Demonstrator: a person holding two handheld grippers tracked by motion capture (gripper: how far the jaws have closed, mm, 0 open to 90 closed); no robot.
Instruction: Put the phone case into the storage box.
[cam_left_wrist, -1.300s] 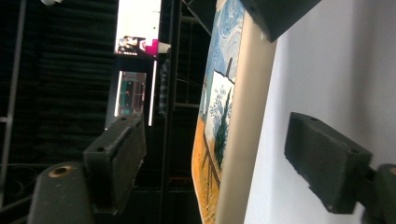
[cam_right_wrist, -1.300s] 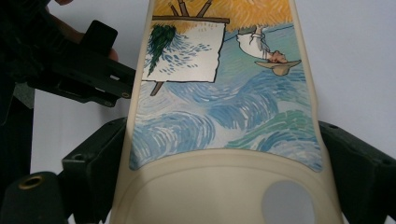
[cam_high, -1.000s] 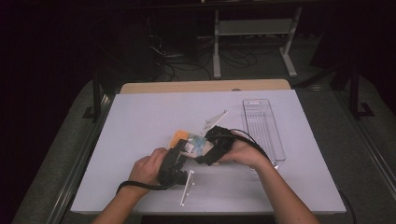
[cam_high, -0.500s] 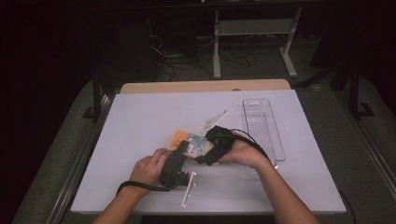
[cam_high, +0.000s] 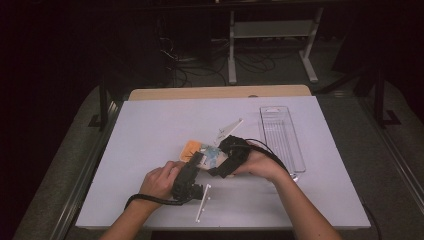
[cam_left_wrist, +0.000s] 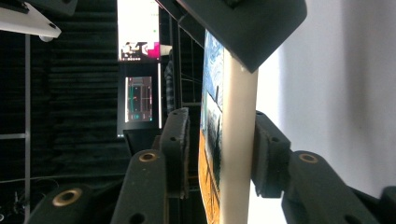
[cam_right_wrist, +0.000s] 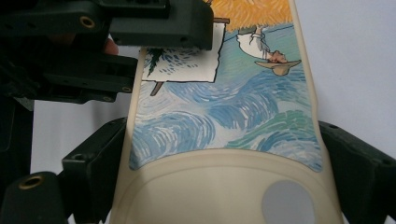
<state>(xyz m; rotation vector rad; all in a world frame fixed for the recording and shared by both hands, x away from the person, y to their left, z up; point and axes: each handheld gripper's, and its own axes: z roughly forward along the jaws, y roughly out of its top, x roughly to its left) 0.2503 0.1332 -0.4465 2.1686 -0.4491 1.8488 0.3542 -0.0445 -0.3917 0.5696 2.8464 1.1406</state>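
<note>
A cream phone case (cam_high: 207, 154) with a blue and orange painted back is held just above the white table (cam_high: 150, 125), near its middle. My right gripper (cam_right_wrist: 224, 158) is shut across its width, one jaw on each long side (cam_high: 218, 161). In the left gripper view the case (cam_left_wrist: 233, 140) stands edge-on between the jaws of my left gripper (cam_left_wrist: 217, 140), which have just been closing. One pad (cam_left_wrist: 268, 144) touches the cream side. A thin gap is left between the other pad (cam_left_wrist: 180, 140) and the painted face. The left gripper (cam_high: 196, 164) comes at the case from its near end.
A clear plastic tray (cam_high: 282, 137) lies to the right of the hands. A white strip (cam_high: 202, 202) rests near the front edge, and a white wedge-shaped piece (cam_high: 229, 129) lies just beyond the case. Dark floor, cables and a stand lie past the table's far edge.
The left gripper's jaws have narrowed around the case's near end. Both hands and the case have kept their places.
</note>
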